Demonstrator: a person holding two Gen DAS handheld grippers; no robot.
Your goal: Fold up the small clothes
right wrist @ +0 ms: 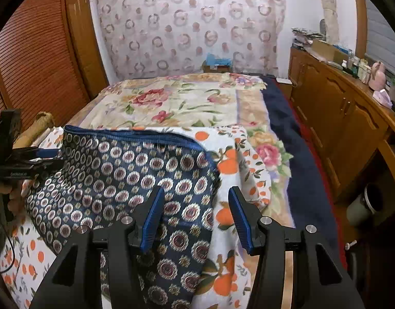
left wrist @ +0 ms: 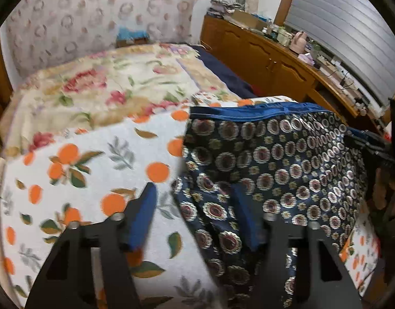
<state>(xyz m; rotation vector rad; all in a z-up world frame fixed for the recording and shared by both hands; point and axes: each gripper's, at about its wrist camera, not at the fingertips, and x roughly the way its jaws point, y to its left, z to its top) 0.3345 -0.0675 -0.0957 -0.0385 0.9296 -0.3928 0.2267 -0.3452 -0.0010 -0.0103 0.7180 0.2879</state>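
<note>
Shorts (left wrist: 272, 164) of dark navy cloth printed with round medallions, edged by a bright blue waistband, lie spread on a white sheet with oranges and green leaves (left wrist: 94, 170) that covers the near end of a bed. The left gripper (left wrist: 193, 202) has its 2 blue-padded jaws spread wide: one pad hangs over the bare orange-print sheet, the other over the shorts' near left edge, and whether that pad touches the cloth cannot be told. The right gripper (right wrist: 196, 206) also has its jaws spread, straddling the garment's right edge, with one pad over the patterned cloth (right wrist: 125, 172) and the other over the sheet (right wrist: 228, 234) beside it; nothing is pinched. Each wrist view catches the other gripper at the far side of the shorts, level with the waistband. Beyond the jaws lies a cream blanket with red and pink flowers (right wrist: 177, 100), with a dark blue cover (right wrist: 282, 118) along its right side. A long wooden cabinet crowded with small items (right wrist: 339, 108) runs down the right of the bed.
</note>
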